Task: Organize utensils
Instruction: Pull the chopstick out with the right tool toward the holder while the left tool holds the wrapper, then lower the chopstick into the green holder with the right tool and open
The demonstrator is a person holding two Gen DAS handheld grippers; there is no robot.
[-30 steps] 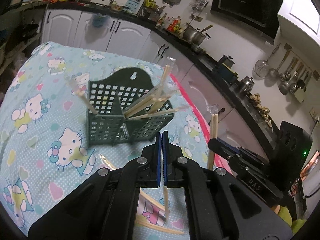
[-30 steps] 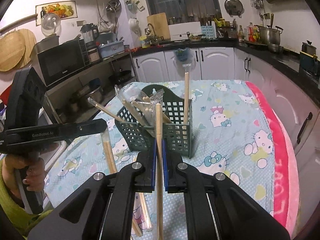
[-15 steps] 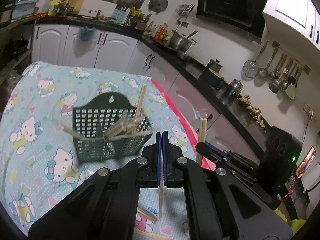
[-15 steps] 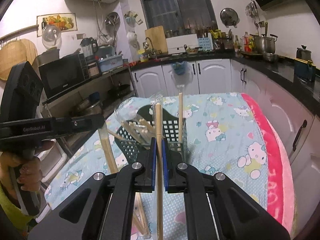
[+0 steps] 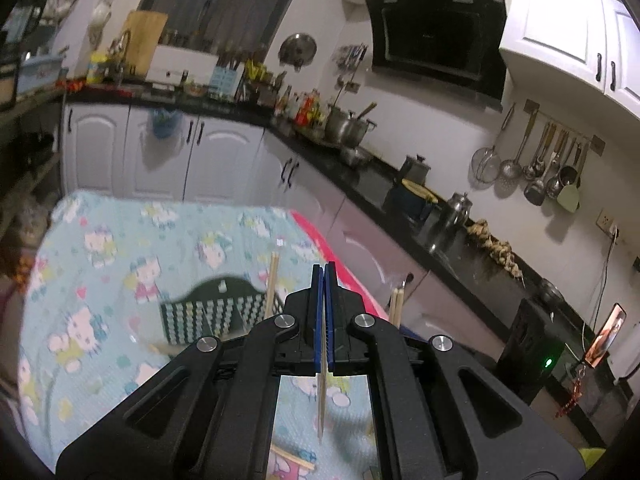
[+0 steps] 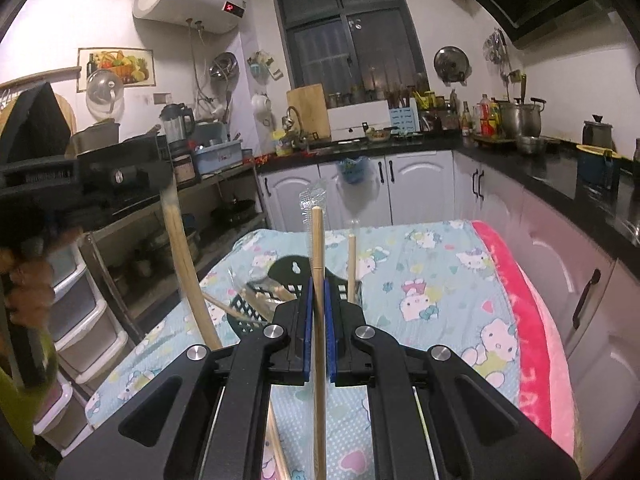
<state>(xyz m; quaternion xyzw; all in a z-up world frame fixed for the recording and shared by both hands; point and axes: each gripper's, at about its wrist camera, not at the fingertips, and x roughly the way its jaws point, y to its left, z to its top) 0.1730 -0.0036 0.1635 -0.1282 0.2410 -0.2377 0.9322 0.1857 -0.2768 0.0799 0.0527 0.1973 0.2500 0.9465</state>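
Both tools have risen since the earlier frames, so the green holder now sits lower and smaller in the left wrist view, half hidden behind the black fingers; the left tool has its blue pads pressed together on a thin wooden chopstick, which hangs down below the pads over the worktop with its cartoon-cat cloth; the right tool is nearly closed on a pair of chopsticks in a clear wrapper, which stand upright and reach both above and below the pads; in the right wrist view the green holder is straight behind the pads on the cloth, with several chopsticks leaning in it and one standing upright at its right side; loose chopsticks lie flat on the cloth near the bottom edge of the left view; a person's hand at the left edge grips the handle of the left tool.
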